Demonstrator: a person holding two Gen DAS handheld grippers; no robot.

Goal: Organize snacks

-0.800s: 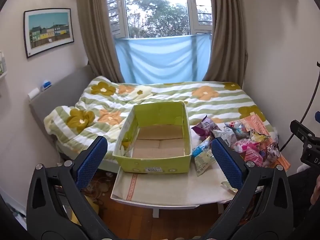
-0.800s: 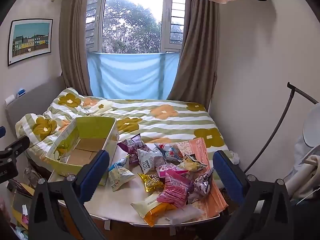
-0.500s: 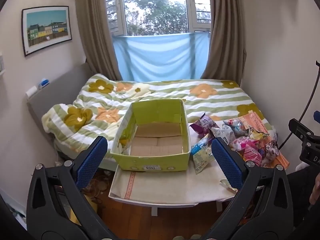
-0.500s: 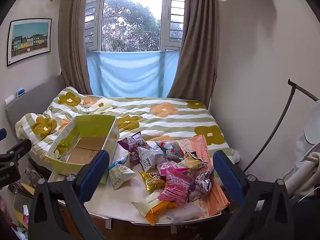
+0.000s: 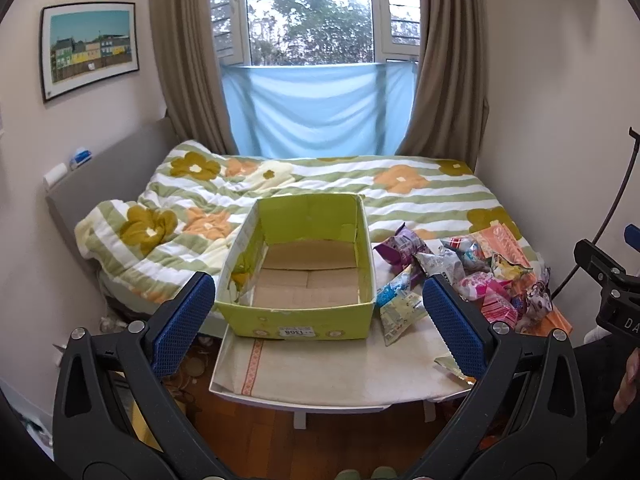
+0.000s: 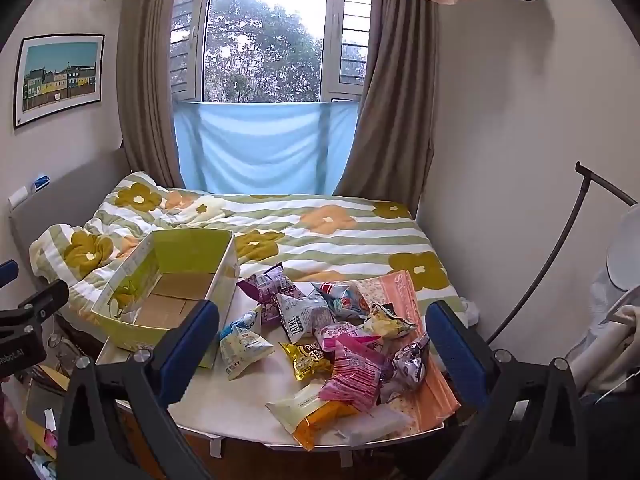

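Note:
An empty yellow-green cardboard box (image 5: 304, 276) (image 6: 168, 292) stands on the left half of a small white table (image 5: 332, 368) (image 6: 224, 400). A heap of several snack packets (image 6: 344, 344) (image 5: 472, 276) lies on the right half, with a blue-and-white packet (image 6: 240, 340) nearest the box and a pink one (image 6: 352, 376) in front. My left gripper (image 5: 318, 312) hangs open before the box, well short of it. My right gripper (image 6: 322, 344) is open too, held back from the snack heap. Nothing sits between either pair of fingers.
A bed with a striped flower quilt (image 5: 320, 188) runs from the table back to the window. An orange cloth (image 6: 416, 344) lies under the right snacks. A black curved stand (image 6: 560, 256) rises at the right wall. Wooden floor (image 5: 320, 440) shows below the table.
Both views have drifted slightly, and the box and snacks sit a little higher and farther off than before. Both grippers stay wide open and nothing was touched.

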